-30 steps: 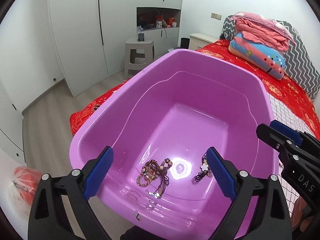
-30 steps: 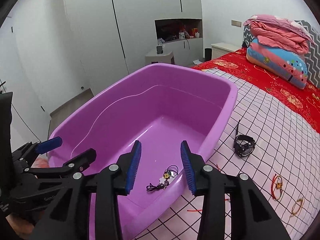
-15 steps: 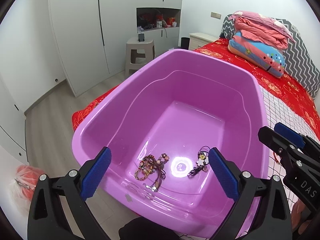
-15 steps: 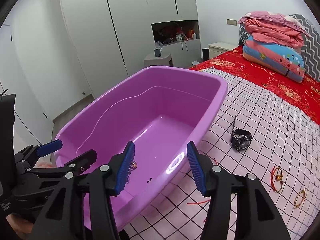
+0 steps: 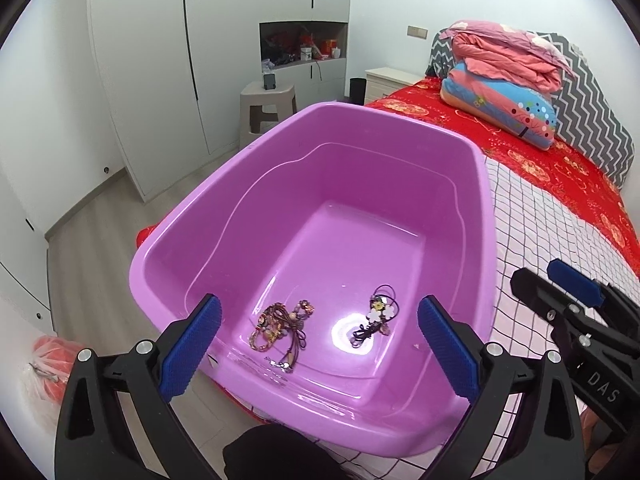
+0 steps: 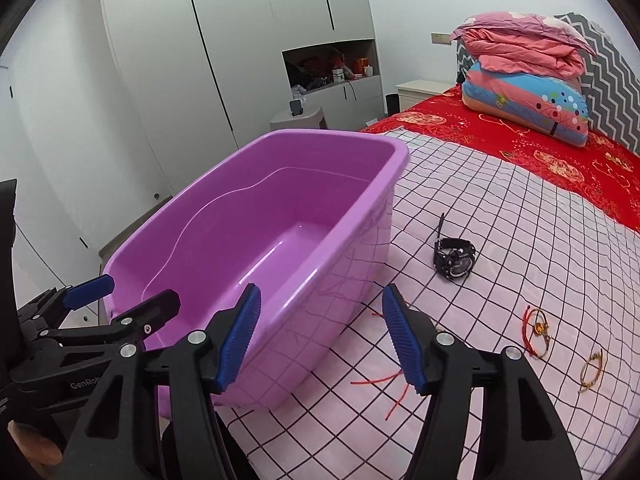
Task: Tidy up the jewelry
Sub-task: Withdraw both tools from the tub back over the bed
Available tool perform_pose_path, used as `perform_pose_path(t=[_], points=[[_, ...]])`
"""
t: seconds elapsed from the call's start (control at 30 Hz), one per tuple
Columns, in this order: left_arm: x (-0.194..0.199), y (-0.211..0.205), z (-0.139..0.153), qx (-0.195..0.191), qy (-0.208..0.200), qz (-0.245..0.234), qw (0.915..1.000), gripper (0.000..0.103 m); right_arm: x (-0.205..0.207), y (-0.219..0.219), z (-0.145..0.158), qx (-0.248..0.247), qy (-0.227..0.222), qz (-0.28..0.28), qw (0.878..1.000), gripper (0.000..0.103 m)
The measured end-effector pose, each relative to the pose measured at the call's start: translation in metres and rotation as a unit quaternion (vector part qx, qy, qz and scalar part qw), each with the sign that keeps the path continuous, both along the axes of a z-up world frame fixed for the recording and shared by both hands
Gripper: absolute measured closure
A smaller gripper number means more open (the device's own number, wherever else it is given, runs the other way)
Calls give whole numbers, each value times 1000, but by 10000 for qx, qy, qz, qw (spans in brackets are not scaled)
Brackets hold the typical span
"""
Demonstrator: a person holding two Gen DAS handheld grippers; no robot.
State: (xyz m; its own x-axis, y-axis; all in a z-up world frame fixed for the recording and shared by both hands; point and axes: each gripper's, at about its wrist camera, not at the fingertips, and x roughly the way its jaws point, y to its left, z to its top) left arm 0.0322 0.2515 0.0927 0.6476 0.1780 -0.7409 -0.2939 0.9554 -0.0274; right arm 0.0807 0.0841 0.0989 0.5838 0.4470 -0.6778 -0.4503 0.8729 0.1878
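Note:
A purple plastic tub (image 5: 472, 168) (image 6: 360, 148) sits on the bed's near corner. On its floor lie a tangle of beaded bracelets (image 5: 280, 326) and a flower-charm cord piece (image 5: 378, 314). My left gripper (image 5: 318, 346) hangs open above the tub's near end, nothing between its blue pads. My right gripper (image 6: 320, 340) is over the tub's right wall and the checked sheet; its jaws are opening, with nothing between them. On the sheet lie a black watch (image 6: 454, 260), a red cord bracelet (image 6: 536, 330), a gold bracelet (image 6: 592, 370) and loose red cord (image 6: 384, 386).
The bed carries a pink checked sheet (image 6: 500, 216) over a red cover, with folded quilts and pillows (image 6: 528, 76) at its head. A stool (image 5: 268, 112), white wardrobes and a nightstand stand beyond. An orange bag (image 5: 52, 360) lies on the floor at left.
Both grippers drew back from the tub. The right gripper slid right, from over the tub's inside to its right wall, and its jaws spread wider. The jewelry in the tub stayed put.

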Motion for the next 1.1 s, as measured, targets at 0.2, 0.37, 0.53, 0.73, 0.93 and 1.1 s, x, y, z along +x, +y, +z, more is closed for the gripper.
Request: perform_pose_path(t=[0.2,0.37,0.53,0.73,0.93,1.1], points=[[-12,-21,3,16,-115,-175,9998,6,-9,-22,-5,82,60,-206,9997,40],[-17,-40,6,120,-174,-294,9993,6,-19,-51,-6,150,31,-497,9986,40],[-20,-57,6,101,-186,-450,9988,6,-30,-82,-4,159,-61,-793,9967,39],[-26,-84,4,114,-182,-701,9973,6,-45,-118,-10,119,-66,-1048,9944,36],[-32,-112,1,12,-200,-922,9955,6,-59,-153,-22,99,5,-1292,9916,36],[-35,-135,-5,-63,-176,-1150,9932,6,-71,-176,-32,128,60,-1424,9897,36]])
